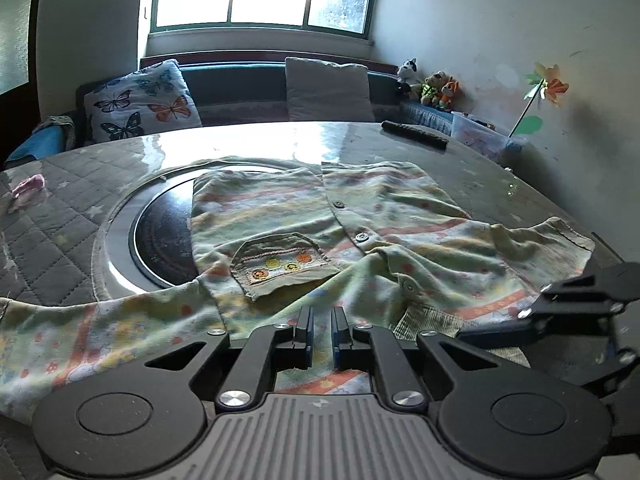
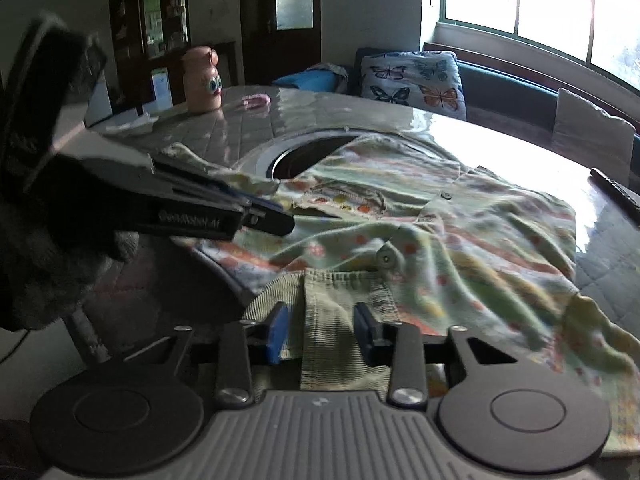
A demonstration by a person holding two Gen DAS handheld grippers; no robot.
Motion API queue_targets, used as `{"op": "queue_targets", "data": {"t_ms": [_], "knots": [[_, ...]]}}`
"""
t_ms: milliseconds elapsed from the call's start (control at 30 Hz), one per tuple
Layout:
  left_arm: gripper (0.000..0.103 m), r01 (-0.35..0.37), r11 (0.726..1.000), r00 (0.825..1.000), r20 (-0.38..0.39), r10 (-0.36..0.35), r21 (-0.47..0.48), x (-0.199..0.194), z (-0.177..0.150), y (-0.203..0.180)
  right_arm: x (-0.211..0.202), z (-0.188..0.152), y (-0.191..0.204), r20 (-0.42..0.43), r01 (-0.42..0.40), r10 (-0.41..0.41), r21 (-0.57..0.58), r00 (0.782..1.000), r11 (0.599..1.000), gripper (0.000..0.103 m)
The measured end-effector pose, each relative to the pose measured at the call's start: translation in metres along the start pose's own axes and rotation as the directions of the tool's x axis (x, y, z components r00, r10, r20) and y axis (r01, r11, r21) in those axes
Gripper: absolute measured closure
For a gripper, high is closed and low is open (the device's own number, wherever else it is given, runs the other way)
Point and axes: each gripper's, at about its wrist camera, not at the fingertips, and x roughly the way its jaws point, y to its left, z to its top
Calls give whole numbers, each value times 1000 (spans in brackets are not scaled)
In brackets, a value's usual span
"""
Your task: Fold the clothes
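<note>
At nine o'clock of the grey quilted table cover (image 1: 48, 240) a small pink scrap (image 1: 28, 188) lies well apart from my work. At the table's middle, the pale green child's shirt with orange stripes and snap buttons (image 1: 400, 208) lies front-up, spread over the round steel-rimmed black hob (image 1: 160, 232) set into the top, covering its right half. The chest pocket with embroidered coloured dots (image 1: 280, 268) faces me, and the placket with its snaps runs toward twelve o'clock. The left sleeve trails out toward eight o'clock and the right sleeve toward three. The cloth is rumpled, most of all near the neck, and no clean fold line shows across the body.

My left gripper (image 1: 322, 336) hovers at six o'clock over the shoulder cloth, its fingers narrowed to a slim gap. Whether any cloth is pinched in that gap I cannot tell; the fabric looks to lie beneath them, not between.

My right gripper (image 2: 320, 332) sits further right at the ribbed green collar (image 2: 344, 308), fingers set moderately wide with a strip of the collar between the pads, not yet squeezed. I judge both tools are at the neck end because that edge gives control of the whole garment.

Toward one o'clock a dark slim remote (image 1: 414, 134) lies near the table edge.
</note>
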Motion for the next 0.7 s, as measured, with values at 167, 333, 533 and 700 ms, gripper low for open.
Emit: {"op": "queue_targets", "data": {"t_ms": [167,333,533,700], "knots": [[93,7,1000,1000,2,-7,-8,1,3,3,-4,-3,-6,13,23,-23,35,1000,999,98],[93,17,1000,1000,-5,-17,-10,13,7,2,-29,-1,-25,73,1,-10,117,997,993,99],[93,74,997,997,-24,-74,8,29,6,-8,-48,1,-47,118,-45,18,232,993,972,99],[94,119,991,992,-41,-117,59,29,-3,-19,-47,0,-56,129,-74,39,278,991,958,99]]}}
